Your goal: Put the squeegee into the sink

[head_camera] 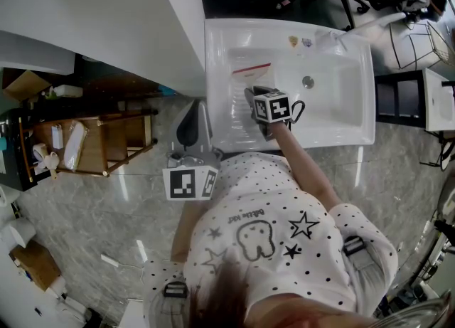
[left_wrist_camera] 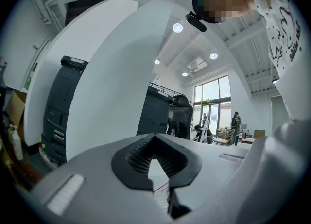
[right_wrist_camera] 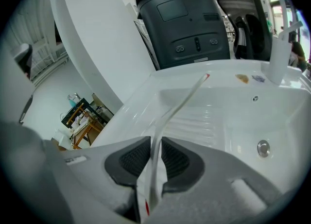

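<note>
The white squeegee (head_camera: 252,71) with a red blade edge lies inside the white sink (head_camera: 359,117), over its ribbed left part. In the right gripper view its long handle (right_wrist_camera: 181,105) runs from the blade down between my jaws. My right gripper (head_camera: 257,104) reaches down into the basin; its pads (right_wrist_camera: 130,159) stand slightly apart from the handle, so it is open around it. My left gripper (head_camera: 190,122) hangs level outside the sink's front left corner, its jaws (left_wrist_camera: 154,138) meeting at the tips with nothing in them.
The drain (head_camera: 308,82) sits mid-basin and the tap (head_camera: 370,24) at the back right corner. A white partition (head_camera: 106,13) borders the sink on the left. A wooden shelf (head_camera: 99,141) stands on the floor at left, and a dark machine (right_wrist_camera: 184,19) behind the sink.
</note>
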Action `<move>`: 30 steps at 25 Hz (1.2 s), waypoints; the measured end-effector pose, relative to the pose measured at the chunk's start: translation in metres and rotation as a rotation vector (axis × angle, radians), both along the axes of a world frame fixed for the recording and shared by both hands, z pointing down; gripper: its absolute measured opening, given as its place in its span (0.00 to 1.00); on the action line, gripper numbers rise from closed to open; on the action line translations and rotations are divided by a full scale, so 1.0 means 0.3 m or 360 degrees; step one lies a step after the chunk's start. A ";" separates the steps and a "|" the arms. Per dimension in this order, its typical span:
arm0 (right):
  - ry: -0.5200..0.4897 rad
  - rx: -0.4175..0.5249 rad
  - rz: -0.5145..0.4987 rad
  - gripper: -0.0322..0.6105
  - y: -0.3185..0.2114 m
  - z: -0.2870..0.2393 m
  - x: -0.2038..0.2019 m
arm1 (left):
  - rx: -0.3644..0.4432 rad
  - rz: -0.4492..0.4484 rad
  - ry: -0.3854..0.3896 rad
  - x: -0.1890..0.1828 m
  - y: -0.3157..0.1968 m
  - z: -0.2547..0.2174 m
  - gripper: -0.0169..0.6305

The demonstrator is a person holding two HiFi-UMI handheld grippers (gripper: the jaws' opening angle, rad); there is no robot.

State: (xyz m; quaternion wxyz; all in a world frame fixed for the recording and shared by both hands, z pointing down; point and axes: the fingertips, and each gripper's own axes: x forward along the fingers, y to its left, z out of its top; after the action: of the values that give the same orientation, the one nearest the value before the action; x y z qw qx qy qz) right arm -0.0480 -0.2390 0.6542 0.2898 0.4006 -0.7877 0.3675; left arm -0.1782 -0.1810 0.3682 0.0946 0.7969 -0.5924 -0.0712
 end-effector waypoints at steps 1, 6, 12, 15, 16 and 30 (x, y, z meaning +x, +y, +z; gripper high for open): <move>0.0002 0.0000 0.0001 0.15 0.000 0.000 0.001 | -0.0001 0.0000 0.0001 0.000 0.000 0.000 0.01; 0.0013 -0.0001 0.0005 0.16 -0.001 0.000 0.004 | -0.0009 0.0002 0.0005 -0.001 0.000 0.003 0.01; 0.0024 0.0001 0.0006 0.17 -0.007 0.002 0.012 | -0.0005 -0.0001 0.0005 -0.003 -0.001 0.001 0.01; 0.0029 -0.0008 0.0005 0.18 -0.007 0.005 0.017 | -0.0001 0.0000 0.0005 -0.003 -0.002 -0.002 0.01; 0.0030 -0.0011 0.0004 0.18 -0.007 0.006 0.017 | -0.0001 0.0000 0.0005 -0.003 -0.002 -0.002 0.01; 0.0048 -0.0013 0.0014 0.20 -0.013 0.017 0.026 | 0.0006 0.0007 0.0001 0.000 -0.003 -0.004 0.01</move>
State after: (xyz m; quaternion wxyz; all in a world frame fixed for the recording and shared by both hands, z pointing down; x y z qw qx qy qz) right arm -0.0403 -0.2430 0.6593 0.3018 0.4082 -0.7800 0.3660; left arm -0.1782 -0.1819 0.3670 0.0935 0.7984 -0.5904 -0.0721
